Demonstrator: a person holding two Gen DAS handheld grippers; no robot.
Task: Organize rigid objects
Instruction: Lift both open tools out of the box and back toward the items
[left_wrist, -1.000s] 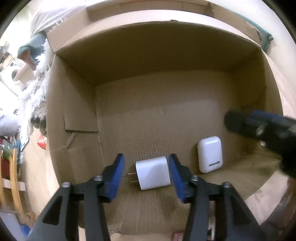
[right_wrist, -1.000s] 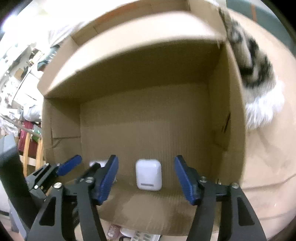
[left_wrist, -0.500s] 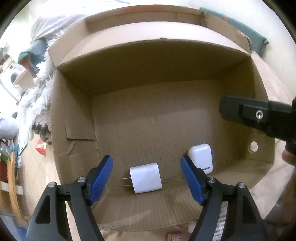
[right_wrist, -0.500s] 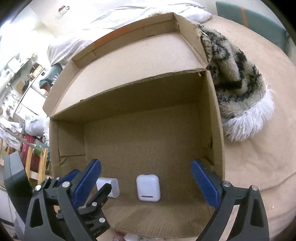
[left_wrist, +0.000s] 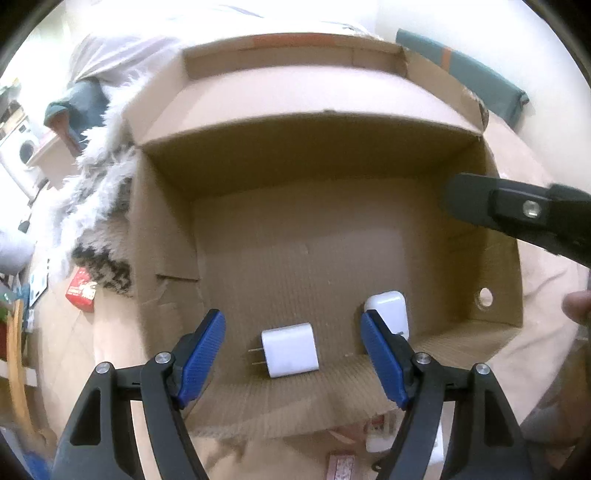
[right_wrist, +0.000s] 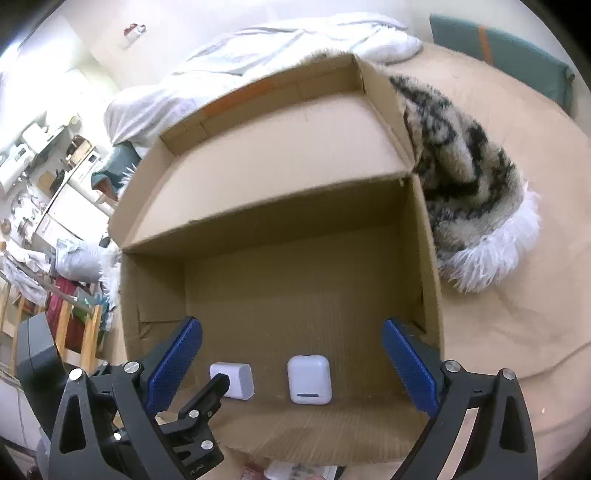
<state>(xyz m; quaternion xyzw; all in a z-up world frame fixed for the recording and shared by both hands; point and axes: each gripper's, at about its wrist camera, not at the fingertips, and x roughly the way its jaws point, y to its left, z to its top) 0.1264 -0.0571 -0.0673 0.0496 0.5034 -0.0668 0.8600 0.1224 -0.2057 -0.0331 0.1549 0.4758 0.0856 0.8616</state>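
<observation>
Corrugated brown board forms the largest element: an open cardboard box (right_wrist: 277, 295) resting on the tan bed cover (right_wrist: 517, 332), its flaps folded outward so you can reach straight down to the floor of it. A shaggy black-and-white throw (right_wrist: 461, 177) lies against its right wall, outside the box.

Your right claw (right_wrist: 291, 365) hangs above the near edge with its blue pads spread wide and nothing between them; its spread frames the white earbud case (right_wrist: 309, 380), which lies flat on the box floor. Your left claw (left_wrist: 293, 358) is likewise parted and empty, its pads flanking the white wall charger (left_wrist: 290, 349) without touching it.

The charger lies on its side, prongs pointing left, just beside the earbud case; both sit near the front wall, side by side but apart. That neat pairing suggests each item has been set down where its claw could let go cleanly. By that judgement, the two pieces are placed and further objects, such as the packets (left_wrist: 341, 465) outside the box, remain.
</observation>
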